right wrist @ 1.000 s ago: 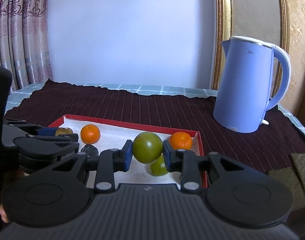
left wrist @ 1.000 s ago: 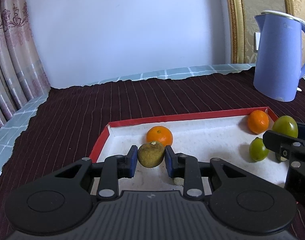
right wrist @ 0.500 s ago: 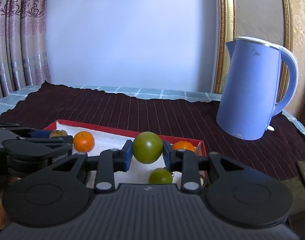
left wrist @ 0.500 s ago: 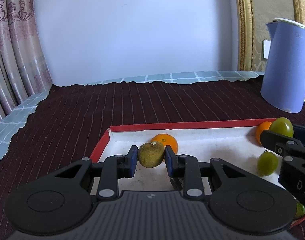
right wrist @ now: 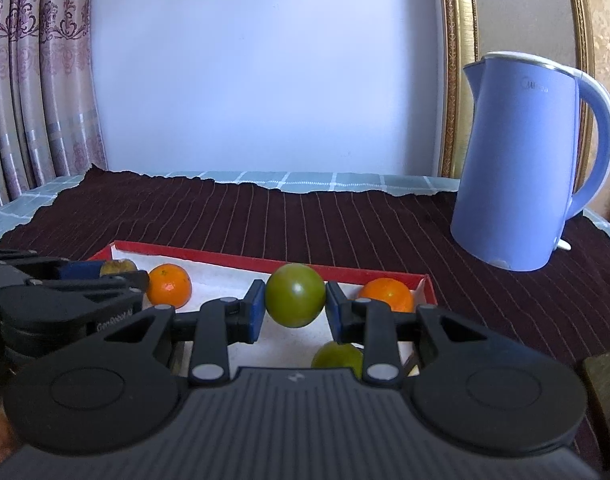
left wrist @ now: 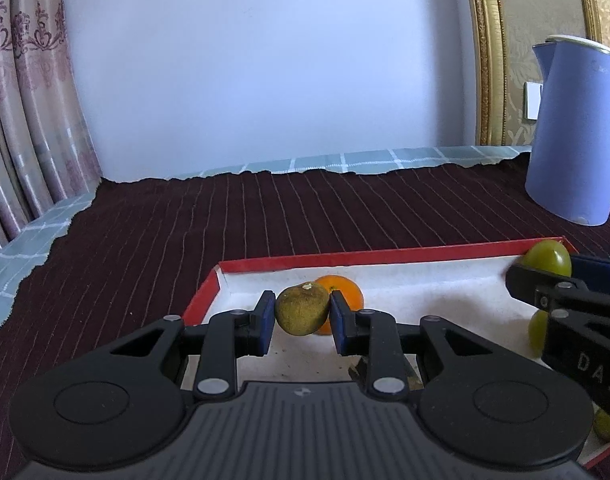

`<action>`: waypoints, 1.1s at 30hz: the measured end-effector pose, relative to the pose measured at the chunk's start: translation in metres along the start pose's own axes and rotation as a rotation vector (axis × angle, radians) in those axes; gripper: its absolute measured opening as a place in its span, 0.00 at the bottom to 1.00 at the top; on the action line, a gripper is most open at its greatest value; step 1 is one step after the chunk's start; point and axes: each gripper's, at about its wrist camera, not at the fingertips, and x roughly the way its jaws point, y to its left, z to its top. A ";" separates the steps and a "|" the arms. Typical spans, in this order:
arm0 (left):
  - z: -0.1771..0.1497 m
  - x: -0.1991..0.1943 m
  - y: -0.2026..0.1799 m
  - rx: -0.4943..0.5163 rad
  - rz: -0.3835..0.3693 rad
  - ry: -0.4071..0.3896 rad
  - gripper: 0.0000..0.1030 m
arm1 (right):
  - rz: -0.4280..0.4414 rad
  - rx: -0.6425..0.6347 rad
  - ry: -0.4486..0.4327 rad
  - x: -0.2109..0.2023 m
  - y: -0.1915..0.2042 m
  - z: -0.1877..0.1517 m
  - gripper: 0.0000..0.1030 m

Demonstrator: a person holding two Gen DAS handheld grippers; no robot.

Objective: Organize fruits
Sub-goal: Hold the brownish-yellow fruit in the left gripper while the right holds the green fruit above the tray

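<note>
I am holding the right claw (right wrist: 295, 309) clamped on a green tomato (right wrist: 295, 295), the left claw (left wrist: 303, 322) on a brownish-green fruit (left wrist: 302, 309); both are lifting clear above the red tray (left wrist: 385, 257), and its oranges (right wrist: 169, 285) are dropping lower in view.

Tray (right wrist: 385, 273): on the counter (right wrist: 345, 220).
Kettle (right wrist: 517, 168): behind the tray, right.
Two oranges (right wrist: 169, 285): in the tray.

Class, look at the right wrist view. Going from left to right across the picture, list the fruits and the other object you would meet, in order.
Brownish fruit held in the left tongs → orange → dark green fruit held in the right tongs → second orange → blue kettle.
</note>
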 end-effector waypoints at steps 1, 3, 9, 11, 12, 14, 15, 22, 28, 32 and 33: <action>0.000 0.001 0.001 -0.001 0.000 0.001 0.27 | 0.001 -0.001 -0.004 0.000 0.000 0.000 0.29; 0.000 0.003 0.002 -0.002 0.006 0.006 0.27 | -0.003 -0.007 -0.011 0.000 0.002 0.000 0.29; 0.000 0.005 0.005 0.004 0.036 -0.006 0.27 | 0.001 -0.008 0.009 0.006 0.006 -0.004 0.29; -0.001 0.006 0.006 0.002 0.039 -0.007 0.27 | -0.003 -0.009 0.013 0.008 0.006 -0.006 0.29; -0.001 0.006 0.006 0.003 0.040 -0.007 0.27 | -0.010 -0.012 0.012 0.008 0.006 -0.006 0.29; -0.002 0.007 0.007 0.004 0.047 -0.007 0.27 | -0.027 -0.018 0.007 0.008 0.005 -0.007 0.29; -0.003 0.008 0.008 0.004 0.051 -0.007 0.27 | -0.035 -0.020 0.005 0.008 0.005 -0.007 0.29; -0.004 0.017 0.018 -0.018 0.075 0.014 0.27 | -0.053 -0.003 0.017 0.013 -0.001 -0.010 0.29; -0.005 0.025 0.031 -0.067 0.063 0.034 0.27 | -0.052 0.018 0.013 0.015 -0.004 -0.011 0.29; -0.006 0.025 0.033 -0.069 0.081 0.039 0.27 | -0.041 0.017 0.014 0.014 -0.003 -0.012 0.29; -0.006 0.026 0.032 -0.065 0.079 0.040 0.27 | -0.036 0.012 0.015 0.015 -0.002 -0.012 0.29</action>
